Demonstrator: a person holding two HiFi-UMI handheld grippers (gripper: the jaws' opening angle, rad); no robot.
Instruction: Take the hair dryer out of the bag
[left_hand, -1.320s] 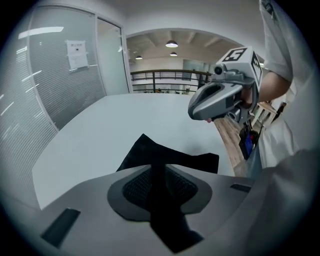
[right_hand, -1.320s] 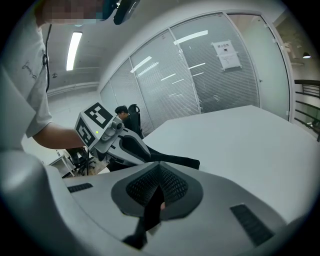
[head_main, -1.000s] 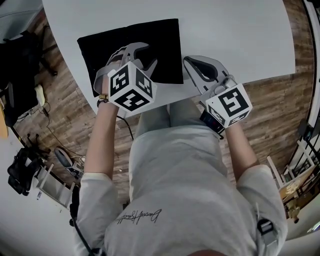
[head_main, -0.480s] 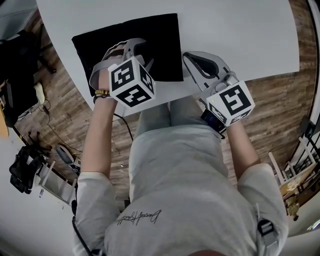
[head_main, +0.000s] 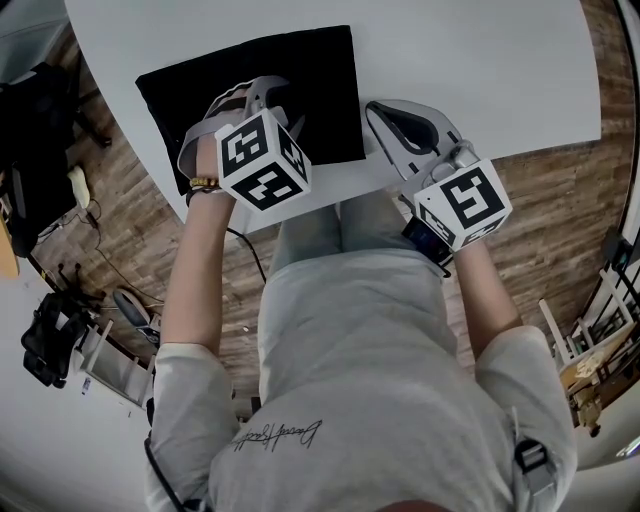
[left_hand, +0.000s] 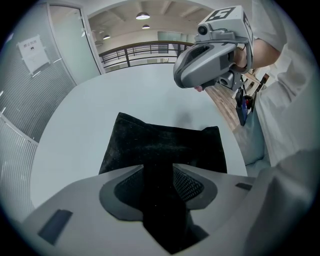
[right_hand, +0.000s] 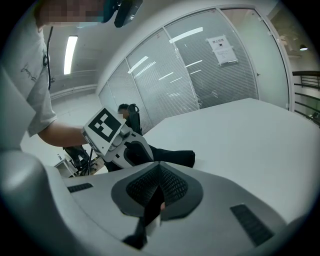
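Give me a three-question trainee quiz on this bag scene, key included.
1. Fill in: the jaws of the right tongs, beside the black bag, are ___.
2. Which tongs hang over the bag? A. the left B. the right C. both
3. True or false: the hair dryer lies out on the white table.
Key:
1. shut.
2. A. The left tongs hang over it. Their jaws are apart, having just opened wider and then eased in slightly. They press nothing, and only the bag shows through the gap.
3. False. No hair dryer is in sight.
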